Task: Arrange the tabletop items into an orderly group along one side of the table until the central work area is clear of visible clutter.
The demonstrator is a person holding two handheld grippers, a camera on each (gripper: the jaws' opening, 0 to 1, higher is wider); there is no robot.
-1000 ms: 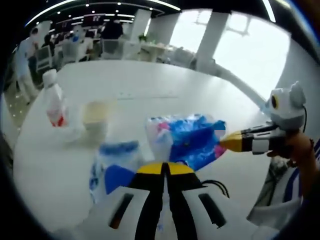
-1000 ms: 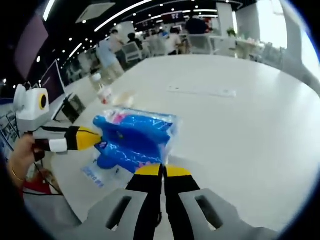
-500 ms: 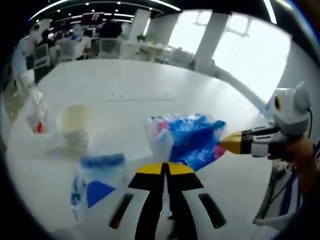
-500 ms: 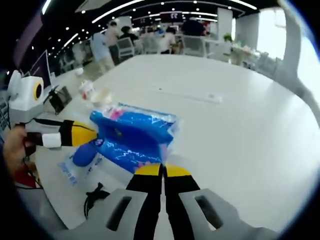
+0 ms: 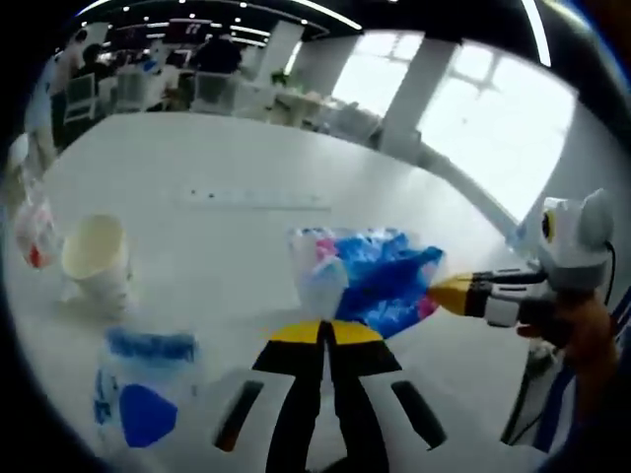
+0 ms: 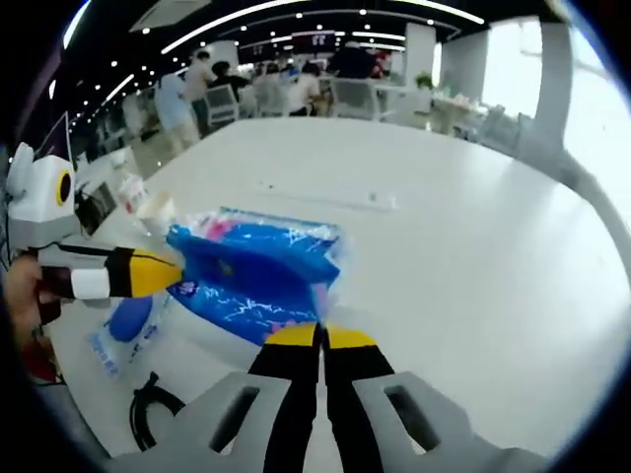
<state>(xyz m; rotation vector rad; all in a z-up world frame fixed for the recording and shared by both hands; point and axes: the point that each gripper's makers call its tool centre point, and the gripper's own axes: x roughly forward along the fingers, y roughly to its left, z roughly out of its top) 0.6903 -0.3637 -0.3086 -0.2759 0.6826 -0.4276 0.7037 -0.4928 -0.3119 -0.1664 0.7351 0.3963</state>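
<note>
In the left gripper view, the left gripper (image 5: pixel 323 333) has its yellow-tipped jaws pressed together on the near edge of a blue plastic bag (image 5: pixel 370 278), which is lifted above the white table (image 5: pixel 246 163). The right gripper (image 5: pixel 441 293) comes in from the right, its yellow tip meeting the bag's far corner. A cream paper cup (image 5: pixel 95 259) lies tilted on the table to the left, with a red-labelled bottle (image 5: pixel 33 229) just beyond it, too blurred to read. Nearer, at lower left, a clear pouch with blue print (image 5: pixel 141 399) lies flat.

In the right gripper view, the right gripper (image 6: pixel 320 337) has its jaws closed on the bag's (image 6: pixel 254 274) lower edge, and the bag hangs stretched between the two tools over the table (image 6: pixel 473 246). The left gripper (image 6: pixel 166 273) enters from the left, held by a hand (image 6: pixel 20 296), its tip against the bag's other end. Under it the pouch (image 6: pixel 123 325) rests on the table, and a black cable (image 6: pixel 153 414) curls near the table's edge. The cup (image 6: pixel 158 209) and bottle (image 6: pixel 130 192) stand small beyond, probably close together.
</note>
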